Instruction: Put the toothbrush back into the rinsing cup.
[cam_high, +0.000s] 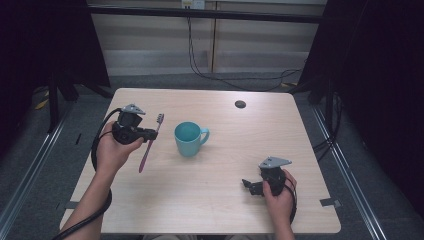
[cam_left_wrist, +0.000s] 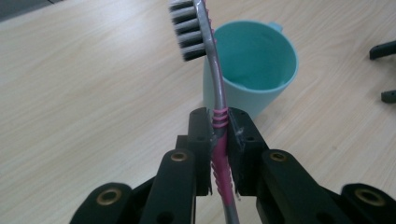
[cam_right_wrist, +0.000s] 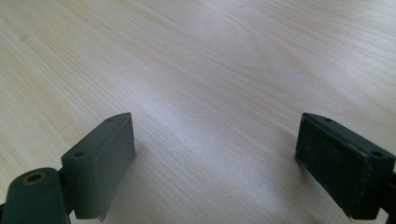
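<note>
While my left hand (cam_high: 112, 150) hangs over the left side of the bench (cam_high: 220, 200), its forearm reaching in from the bottom edge, my left claw (cam_left_wrist: 219, 128) is clamped tight on a pink toothbrush (cam_left_wrist: 215, 93). The jaws pinch the handle at its ribbed grip, just below the grey neck. From above, the toothbrush slants, bristles up and away from me, the handle's tail pointing down toward me, clear of the wood. The bristle head is just beside a teal mug (cam_high: 189, 139) that stands upright near the middle of the bench, its handle turned to the right; in the left claw's own view the head shows against the mug's open mouth.

My right hand (cam_high: 278, 192) sits low near the bench's front right, well apart from the mug. My right claw (cam_right_wrist: 215, 163) is spread wide with nothing between its jaws but bare wood.
</note>
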